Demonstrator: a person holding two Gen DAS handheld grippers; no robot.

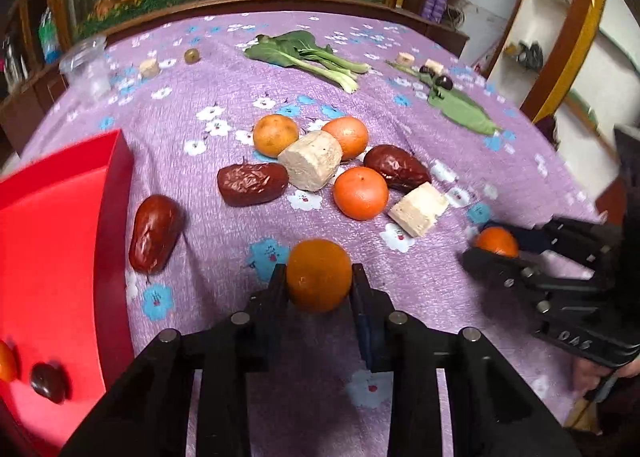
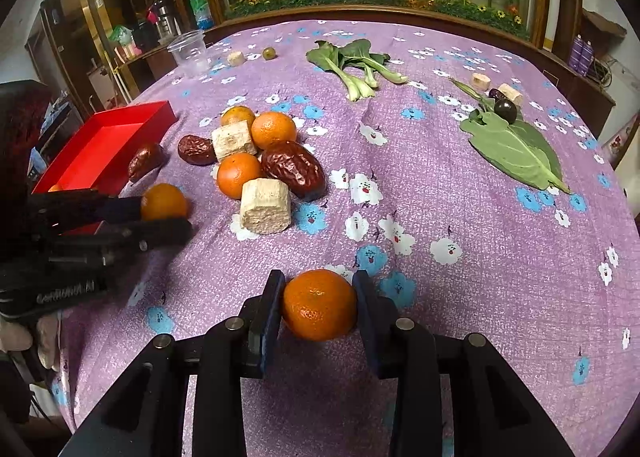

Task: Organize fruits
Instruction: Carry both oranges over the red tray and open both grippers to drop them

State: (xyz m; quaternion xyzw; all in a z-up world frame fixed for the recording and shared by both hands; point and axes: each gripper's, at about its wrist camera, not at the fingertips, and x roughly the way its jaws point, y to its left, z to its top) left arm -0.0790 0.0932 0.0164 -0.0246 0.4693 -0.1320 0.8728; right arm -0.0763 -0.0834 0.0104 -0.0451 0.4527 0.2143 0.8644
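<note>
With each gripper clamped on a tangerine — left gripper (image 1: 319,277), right gripper (image 2: 318,305) — lift both cleanly, then release them over the red tray (image 1: 60,217) — left first.

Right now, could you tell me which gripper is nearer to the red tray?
Left. The left gripper, shut on a mandarin, sits just beside the red tray; the right gripper, holding another mandarin, is farther away on the opposite side.

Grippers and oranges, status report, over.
Left gripper shut on an orange. Right gripper shut on another orange. Red tray left, path clear.
</note>
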